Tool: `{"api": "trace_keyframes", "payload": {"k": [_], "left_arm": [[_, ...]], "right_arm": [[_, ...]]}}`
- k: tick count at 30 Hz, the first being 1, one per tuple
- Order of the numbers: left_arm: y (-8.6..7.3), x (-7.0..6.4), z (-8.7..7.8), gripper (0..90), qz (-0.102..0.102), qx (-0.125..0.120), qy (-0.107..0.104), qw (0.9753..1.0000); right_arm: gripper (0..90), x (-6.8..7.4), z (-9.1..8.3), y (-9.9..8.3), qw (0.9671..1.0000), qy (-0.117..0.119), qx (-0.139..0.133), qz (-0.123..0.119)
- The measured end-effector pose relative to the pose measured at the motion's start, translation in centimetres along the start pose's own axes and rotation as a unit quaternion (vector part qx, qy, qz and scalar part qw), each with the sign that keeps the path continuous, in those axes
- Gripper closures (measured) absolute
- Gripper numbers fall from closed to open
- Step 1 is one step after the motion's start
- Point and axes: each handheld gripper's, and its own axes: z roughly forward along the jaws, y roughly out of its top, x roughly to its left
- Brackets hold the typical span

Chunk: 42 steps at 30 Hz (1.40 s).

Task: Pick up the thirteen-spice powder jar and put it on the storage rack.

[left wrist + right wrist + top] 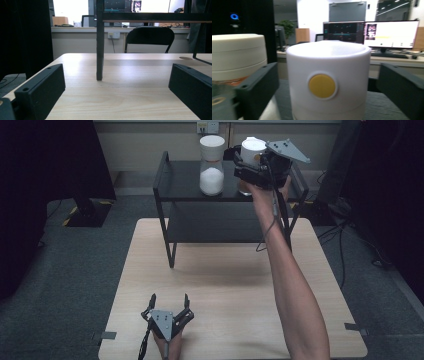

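right gripper (248, 170) | jaws wide, either side of upright white-lidded jar (328, 82) on far shelf (185, 195) | left gripper (168, 305) near, jaws wide, idle on table (230, 295)

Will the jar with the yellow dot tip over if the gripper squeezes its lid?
Probably not easily: the jar looks wide, standing flat on the shelf. Its smooth lid may be slippery. The right gripper sits open around the lid, near another jar, which a nudge might bump.
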Motion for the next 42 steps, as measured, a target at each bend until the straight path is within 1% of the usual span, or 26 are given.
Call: {"api": "trace_keyframes", "payload": {"k": [3,6,9,11,14,16,20,25,29,31,34,39,42], "left_arm": [[0.0,0.0,0.0,0.1,0.0,0.0,0.0,1.0],[0.0,0.0,0.0,0.1,0.0,0.0,0.0,1.0],[0.0,0.0,0.0,0.1,0.0,0.0,0.0,1.0],[0.0,0.0,0.0,0.1,0.0,0.0,0.0,1.0],[0.0,0.0,0.0,0.1,0.0,0.0,0.0,1.0],[0.0,0.0,0.0,0.1,0.0,0.0,0.0,1.0],[0.0,0.0,0.0,0.1,0.0,0.0,0.0,1.0],[0.0,0.0,0.0,0.1,0.0,0.0,0.0,1.0],[0.0,0.0,0.0,0.1,0.0,0.0,0.0,1.0],[0.0,0.0,0.0,0.1,0.0,0.0,0.0,1.0],[0.0,-0.1,0.0,0.1,0.0,0.0,0.002,1.0],[0.0,-0.1,0.0,0.1,0.0,0.0,0.002,1.0],[0.0,-0.1,0.0,0.1,0.0,0.0,0.002,1.0]], "right_arm": [[0.0,0.2,-0.1,-0.3,0.9999,-0.005,-0.009,-0.008],[0.0,0.2,0.1,-0.1,0.9999,-0.003,0.007,-0.008],[0.0,0.2,0.0,-0.2,0.9999,-0.005,0.006,-0.007],[0.0,0.4,-0.2,-0.3,0.9999,-0.009,0.003,-0.012],[0.0,0.5,-0.4,-0.1,0.9999,-0.007,0.007,-0.01],[0.0,0.5,-0.6,-0.1,0.9999,-0.006,0.003,-0.008],[0.0,0.5,-1.0,0.0,0.9999,-0.009,0.003,-0.009],[0.0,0.9,-1.9,0.4,0.9998,-0.018,0.003,-0.009],[0.0,0.9,-2.9,0.6,0.9999,-0.015,0.001,-0.001],[0.0,1.1,-3.4,0.6,0.9999,-0.017,-0.001,-0.004],[0.0,1.0,-4.2,0.6,0.9999,-0.017,0.001,0.002],[0.0,1.0,-5.0,-0.1,0.9998,-0.02,0.004,0.0],[0.0,0.7,-5.7,-0.9,0.9998,-0.022,0.005,0.0]]}}
